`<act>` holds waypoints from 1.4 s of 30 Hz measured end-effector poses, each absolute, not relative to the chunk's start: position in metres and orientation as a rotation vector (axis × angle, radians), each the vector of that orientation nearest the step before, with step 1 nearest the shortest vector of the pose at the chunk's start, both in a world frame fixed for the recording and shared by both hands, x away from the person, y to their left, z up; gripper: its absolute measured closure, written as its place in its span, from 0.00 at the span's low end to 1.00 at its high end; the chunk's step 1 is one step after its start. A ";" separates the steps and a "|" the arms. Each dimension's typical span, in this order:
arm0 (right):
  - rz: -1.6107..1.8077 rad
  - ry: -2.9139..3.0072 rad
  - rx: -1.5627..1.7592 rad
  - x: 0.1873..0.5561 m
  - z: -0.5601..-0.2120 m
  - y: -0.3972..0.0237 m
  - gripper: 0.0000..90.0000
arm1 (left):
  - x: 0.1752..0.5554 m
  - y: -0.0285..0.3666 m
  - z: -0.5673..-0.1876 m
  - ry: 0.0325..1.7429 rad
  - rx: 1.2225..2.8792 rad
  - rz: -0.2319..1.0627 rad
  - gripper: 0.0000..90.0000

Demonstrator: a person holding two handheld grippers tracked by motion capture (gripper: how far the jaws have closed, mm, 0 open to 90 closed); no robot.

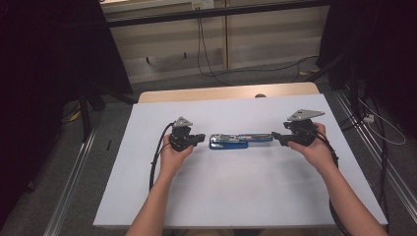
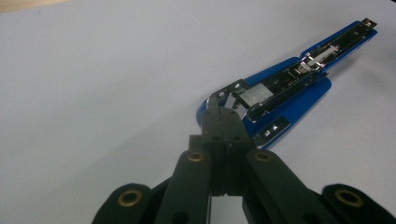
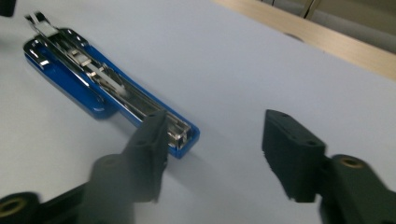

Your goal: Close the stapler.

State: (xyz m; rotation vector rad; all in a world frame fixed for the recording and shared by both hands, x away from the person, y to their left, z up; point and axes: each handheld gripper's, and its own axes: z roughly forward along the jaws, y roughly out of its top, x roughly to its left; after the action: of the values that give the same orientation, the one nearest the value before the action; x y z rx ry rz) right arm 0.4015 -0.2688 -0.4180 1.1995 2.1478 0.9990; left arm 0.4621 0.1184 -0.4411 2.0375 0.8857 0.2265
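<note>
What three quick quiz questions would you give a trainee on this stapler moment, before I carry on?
1. True or false: the blue stapler lies opened out flat on the white table, with its metal staple channel facing up.
2. Which gripper has its jaws together? A. the left gripper B. the right gripper C. both
3. Fill in: a block of ____ sits in the channel just ahead of the left gripper's tips.

Key
1. True.
2. A. The left gripper's jaws meet at the stapler's near end; the right gripper's jaws stand wide apart, one beside the stapler's other end.
3. Staples.
</note>
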 end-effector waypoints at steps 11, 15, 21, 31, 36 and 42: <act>0.889 2.214 1.274 0.405 -0.451 -0.269 1.00 | 0.463 0.114 -0.447 0.877 2.060 0.229 1.00; 0.894 2.238 1.264 0.405 -0.457 -0.266 1.00 | 0.463 0.111 -0.449 0.862 2.073 0.224 1.00; 0.908 2.247 1.265 0.407 -0.460 -0.261 1.00 | 0.462 0.108 -0.450 0.858 2.089 0.216 1.00; 0.916 2.263 1.253 0.410 -0.459 -0.258 1.00 | 0.461 0.105 -0.454 0.861 2.099 0.204 1.00; 0.910 2.271 1.239 0.410 -0.459 -0.258 1.00 | 0.461 0.102 -0.455 0.858 2.109 0.201 1.00; 0.908 2.280 1.231 0.411 -0.459 -0.258 1.00 | 0.461 0.102 -0.457 0.865 2.103 0.180 1.00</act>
State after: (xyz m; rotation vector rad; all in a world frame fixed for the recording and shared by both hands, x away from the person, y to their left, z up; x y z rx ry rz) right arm 0.4107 -0.2576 -0.4588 1.2311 2.2800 0.9082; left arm 0.4607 0.1017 -0.4570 2.1034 0.8646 0.1798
